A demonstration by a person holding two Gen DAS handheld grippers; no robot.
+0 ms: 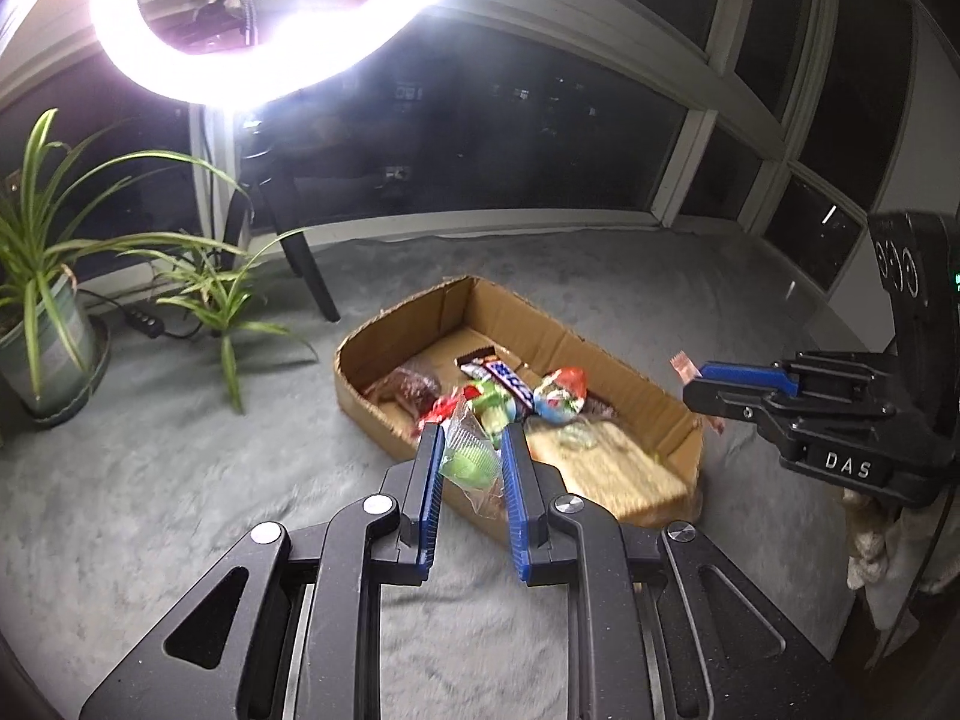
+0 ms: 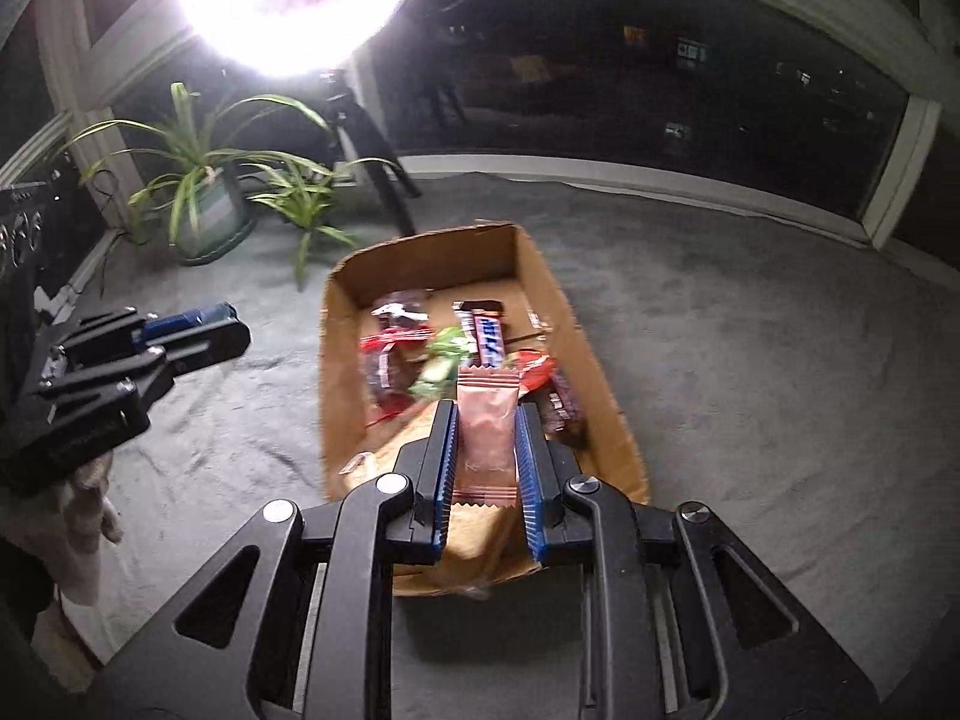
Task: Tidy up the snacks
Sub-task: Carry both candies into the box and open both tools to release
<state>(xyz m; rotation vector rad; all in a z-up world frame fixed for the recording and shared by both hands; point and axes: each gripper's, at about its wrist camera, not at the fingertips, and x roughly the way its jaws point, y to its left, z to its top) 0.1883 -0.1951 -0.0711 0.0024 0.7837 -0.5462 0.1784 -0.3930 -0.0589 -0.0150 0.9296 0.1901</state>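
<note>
A cardboard box (image 2: 600, 360) of mixed snacks sits on the grey carpet (image 2: 750, 360). Only the right wrist view shows the right gripper (image 2: 485, 420) clamped on a pink sachet (image 2: 487, 420) over the box's near end. Only the left view shows the left gripper (image 1: 472, 450) pinching a clear green-filled packet (image 1: 471, 459) above the box's near edge.

A ring light (image 1: 264, 18) is glaring from above on a dark stand (image 1: 300, 264), washing out the upper frame. Dark night windows (image 1: 480, 138) in white frames (image 1: 690, 156) are curving around the room — faint lit points are showing in the glass. A grey carpet (image 1: 180, 510) is covering the floor. A potted plant (image 1: 48, 276) with long striped leaves is standing at the left by the sill, its cable (image 1: 144, 324) trailing beside it
</note>
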